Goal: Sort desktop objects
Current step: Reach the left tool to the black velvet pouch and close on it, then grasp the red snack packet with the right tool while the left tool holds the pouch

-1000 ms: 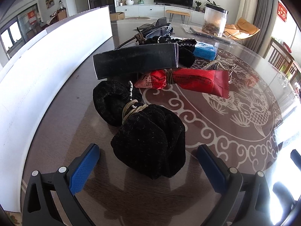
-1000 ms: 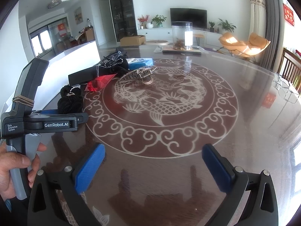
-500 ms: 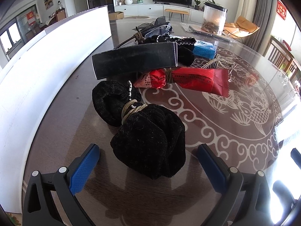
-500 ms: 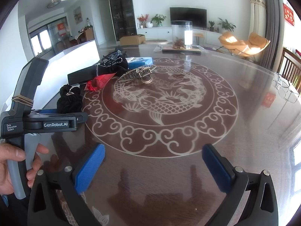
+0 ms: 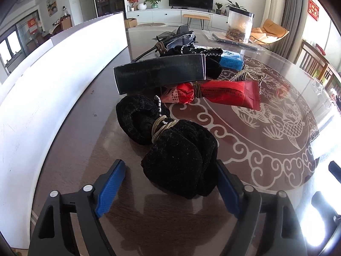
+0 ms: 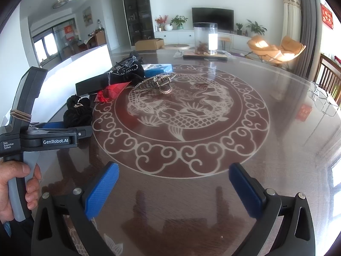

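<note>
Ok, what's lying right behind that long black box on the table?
Behind the long black box a black fabric bundle with a blue packet beside it, and clear glasses farther back. The box hides the bundle's lower part.

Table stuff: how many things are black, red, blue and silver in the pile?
Black: 4, near bundle, box, far bundle, mesh tangle.
Red: 1, tied packet.
Blue: 1, pack.
Silver: 1, clip.
Total: 7, as far as the pile shows.

Blk tied bundle [image 5: 174, 147] (fuzzy) on table [image 5: 149, 224].
</note>
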`<action>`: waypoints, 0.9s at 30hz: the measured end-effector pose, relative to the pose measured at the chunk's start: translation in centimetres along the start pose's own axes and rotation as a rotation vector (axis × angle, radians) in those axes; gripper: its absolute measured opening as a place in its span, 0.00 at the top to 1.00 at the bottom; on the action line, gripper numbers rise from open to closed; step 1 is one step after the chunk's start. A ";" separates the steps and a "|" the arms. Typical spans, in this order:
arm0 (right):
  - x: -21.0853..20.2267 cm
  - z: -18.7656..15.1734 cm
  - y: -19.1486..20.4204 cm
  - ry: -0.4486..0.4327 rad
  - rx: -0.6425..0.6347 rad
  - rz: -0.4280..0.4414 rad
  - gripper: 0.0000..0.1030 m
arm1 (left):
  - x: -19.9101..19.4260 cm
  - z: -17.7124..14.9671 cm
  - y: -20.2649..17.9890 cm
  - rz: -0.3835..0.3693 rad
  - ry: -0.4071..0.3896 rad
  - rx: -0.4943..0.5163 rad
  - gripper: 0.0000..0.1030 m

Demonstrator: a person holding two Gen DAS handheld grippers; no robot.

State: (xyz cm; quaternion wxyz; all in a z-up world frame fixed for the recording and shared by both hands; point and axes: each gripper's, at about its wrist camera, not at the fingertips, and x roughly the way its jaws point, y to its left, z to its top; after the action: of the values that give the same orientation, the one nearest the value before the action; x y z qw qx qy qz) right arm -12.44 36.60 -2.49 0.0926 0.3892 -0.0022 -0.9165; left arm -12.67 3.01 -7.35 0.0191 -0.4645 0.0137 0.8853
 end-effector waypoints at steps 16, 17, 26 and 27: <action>5.0 9.9 6.2 0.047 -0.334 0.184 0.00 | -1.5 -1.3 7.3 -0.059 0.034 -0.078 0.82; 6.4 11.0 7.6 0.086 -0.402 0.212 0.00 | -1.5 -1.3 7.3 -0.058 0.035 -0.078 0.82; 13.9 12.8 15.3 0.299 -0.698 0.305 0.47 | -1.6 -1.3 6.9 -0.046 0.035 -0.055 0.82; 14.3 12.7 15.6 0.314 -0.696 0.296 0.55 | -1.5 -1.2 6.9 -0.047 0.035 -0.055 0.82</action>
State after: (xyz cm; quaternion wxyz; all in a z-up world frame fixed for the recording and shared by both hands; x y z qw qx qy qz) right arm -28.59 17.97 -2.65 0.3489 0.4651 0.2662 -0.7688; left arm -11.12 -4.01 -6.74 0.0269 -0.4804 -0.0214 0.8764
